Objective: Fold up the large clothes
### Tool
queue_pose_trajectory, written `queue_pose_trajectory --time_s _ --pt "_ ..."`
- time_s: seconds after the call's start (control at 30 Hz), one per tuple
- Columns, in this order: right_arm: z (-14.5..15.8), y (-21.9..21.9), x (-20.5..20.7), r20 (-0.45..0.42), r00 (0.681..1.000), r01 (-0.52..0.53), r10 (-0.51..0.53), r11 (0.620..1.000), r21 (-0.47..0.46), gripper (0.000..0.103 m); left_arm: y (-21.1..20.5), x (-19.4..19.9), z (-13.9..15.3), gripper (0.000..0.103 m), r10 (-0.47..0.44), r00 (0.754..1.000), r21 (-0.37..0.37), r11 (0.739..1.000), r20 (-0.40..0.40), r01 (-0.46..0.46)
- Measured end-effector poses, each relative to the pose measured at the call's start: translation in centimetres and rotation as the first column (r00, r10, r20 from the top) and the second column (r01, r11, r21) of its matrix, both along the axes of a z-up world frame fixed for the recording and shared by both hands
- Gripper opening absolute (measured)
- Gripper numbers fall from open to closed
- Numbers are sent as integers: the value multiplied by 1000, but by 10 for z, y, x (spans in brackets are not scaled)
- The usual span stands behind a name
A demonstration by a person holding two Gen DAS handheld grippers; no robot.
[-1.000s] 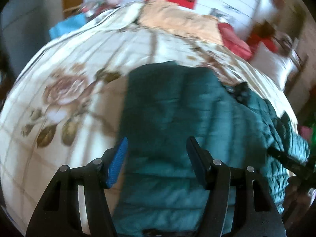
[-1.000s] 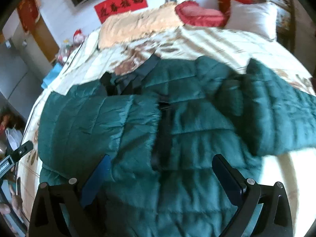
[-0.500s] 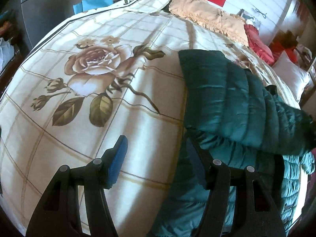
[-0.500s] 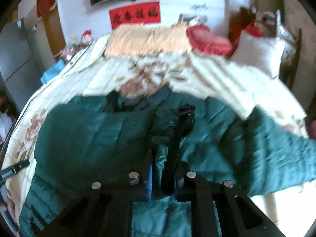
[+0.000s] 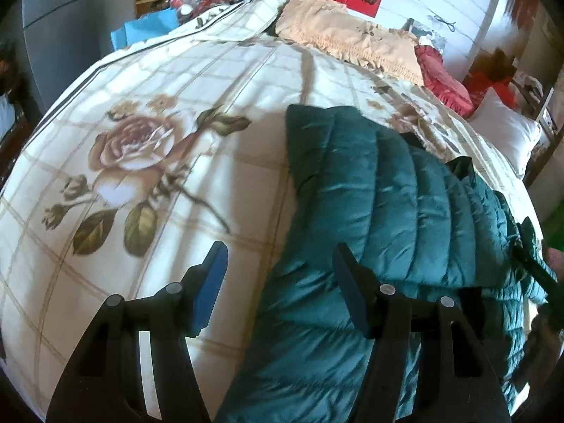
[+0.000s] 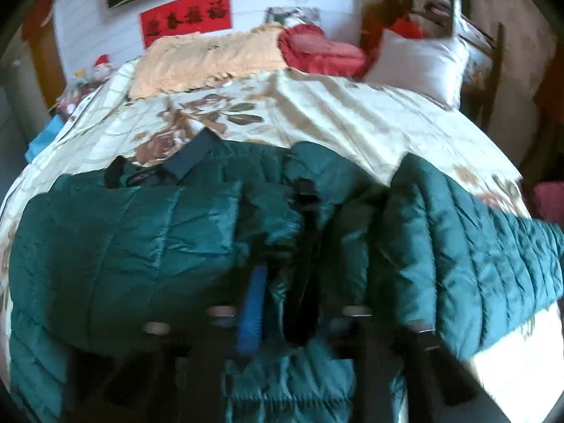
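A dark green quilted puffer jacket (image 6: 141, 239) lies spread on the bed, its front facing up. One sleeve lies folded across its body, and it also shows in the left wrist view (image 5: 380, 190). The other sleeve (image 6: 476, 253) stretches out to the right. My right gripper (image 6: 278, 303) is shut on the jacket's front edge near the dark zipper line. My left gripper (image 5: 278, 275) is open and empty, hovering over the jacket's left edge and the sheet.
The bed has a cream floral sheet (image 5: 148, 148). At its far end lie an orange blanket (image 6: 204, 60), a red cushion (image 6: 317, 49) and a white pillow (image 6: 419, 63). A blue bag (image 5: 144, 28) and toys sit by the far left side.
My right gripper closed on the jacket's front edge and still holds it. My left gripper stayed open, swung left off the jacket body, then shifted slightly back towards its edge.
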State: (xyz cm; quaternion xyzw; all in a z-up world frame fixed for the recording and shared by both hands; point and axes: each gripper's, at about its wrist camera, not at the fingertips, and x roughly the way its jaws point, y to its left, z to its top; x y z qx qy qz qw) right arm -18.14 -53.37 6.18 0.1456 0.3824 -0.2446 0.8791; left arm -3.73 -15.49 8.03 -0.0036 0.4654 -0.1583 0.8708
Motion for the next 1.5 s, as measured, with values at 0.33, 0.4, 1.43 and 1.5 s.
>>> queue_pose_trajectory --time_s 0.33,0.4,1.43,1.5 --pt "32 64 16 46 969 -242 241 970 0 64 -53 22 -7 62 -30 997 35 999 73 27" --pt "24 78 34 26 959 -281 281 960 3 64 -61 26 -13 62 -34 996 30 999 77 32" --pt "9 73 41 39 978 -205 206 979 -15 101 -64 12 -21 78 -41 989 57 998 144 33" --pt "19 75 28 70 976 -206 206 978 -19 101 -64 5 -13 78 -42 986 45 998 164 35"
